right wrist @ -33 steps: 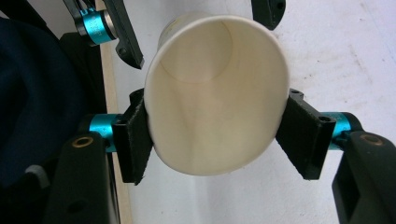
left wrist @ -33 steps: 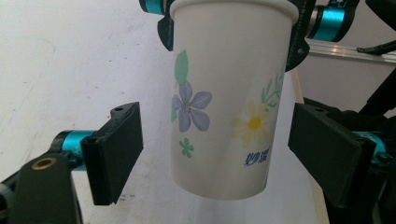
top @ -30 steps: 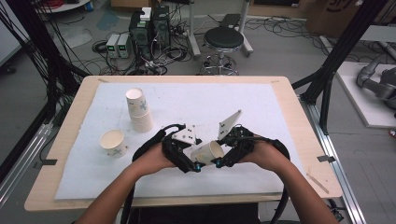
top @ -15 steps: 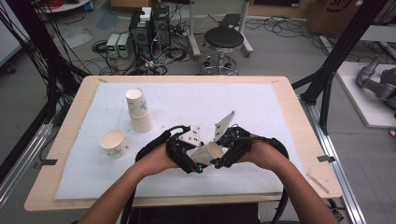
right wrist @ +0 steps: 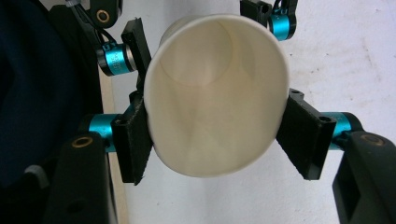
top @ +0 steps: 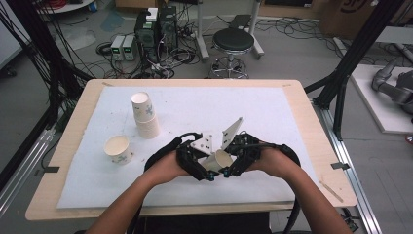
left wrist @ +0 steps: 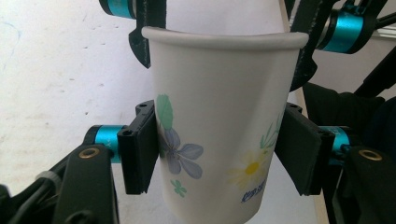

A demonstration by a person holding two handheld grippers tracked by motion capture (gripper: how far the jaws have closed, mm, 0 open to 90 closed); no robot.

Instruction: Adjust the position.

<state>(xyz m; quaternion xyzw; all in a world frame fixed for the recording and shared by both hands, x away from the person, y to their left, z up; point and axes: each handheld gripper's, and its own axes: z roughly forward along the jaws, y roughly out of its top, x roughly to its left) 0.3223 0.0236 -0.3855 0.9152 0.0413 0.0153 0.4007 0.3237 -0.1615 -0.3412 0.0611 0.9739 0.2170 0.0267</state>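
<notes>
Near the front edge of the white foam-covered wooden table (top: pixel 292 102), both grippers meet around one white paper cup with a printed flower pattern (top: pixel 217 159), held in the air just above the mat. From the left gripper view, the left gripper (left wrist: pixel 219 154) has just been closing its jaws, and its black pads now press on the lower part of the cup's wall, one on each side, with the cup between them and its rolled rim turned away from the camera. From the right gripper view, the right gripper (right wrist: pixel 217 135) pinches the same cup near its rim, squeezing the mouth slightly into an oval; the bare inside of the cup faces that camera. Well apart, on the left part of the table, a stack of flowered paper cups (top: pixel 145 116) stands mouth up, and a single short flowered paper cup (top: pixel 117 148) stands just in front of it.
</notes>
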